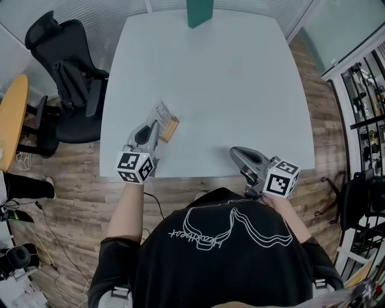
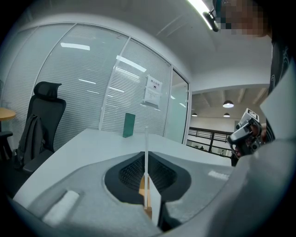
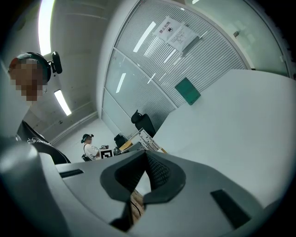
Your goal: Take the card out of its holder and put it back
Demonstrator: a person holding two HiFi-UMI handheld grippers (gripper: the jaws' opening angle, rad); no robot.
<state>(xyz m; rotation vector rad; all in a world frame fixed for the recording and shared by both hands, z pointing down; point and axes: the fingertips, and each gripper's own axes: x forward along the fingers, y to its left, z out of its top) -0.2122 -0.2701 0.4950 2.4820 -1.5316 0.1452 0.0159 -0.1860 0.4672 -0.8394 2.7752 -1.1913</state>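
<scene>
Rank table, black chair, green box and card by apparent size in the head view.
1. table
2. black chair
3. green box and card: about alike; the box is cut off at the frame's top, so unranked.

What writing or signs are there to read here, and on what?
Nothing reads clearly.
Paper notice on the glass wall: print too small.
Card in the left gripper: print too small.
Black shirt: looping script, upside down, unreadable.
Gripper cubes: square patterns, no words.
</scene>
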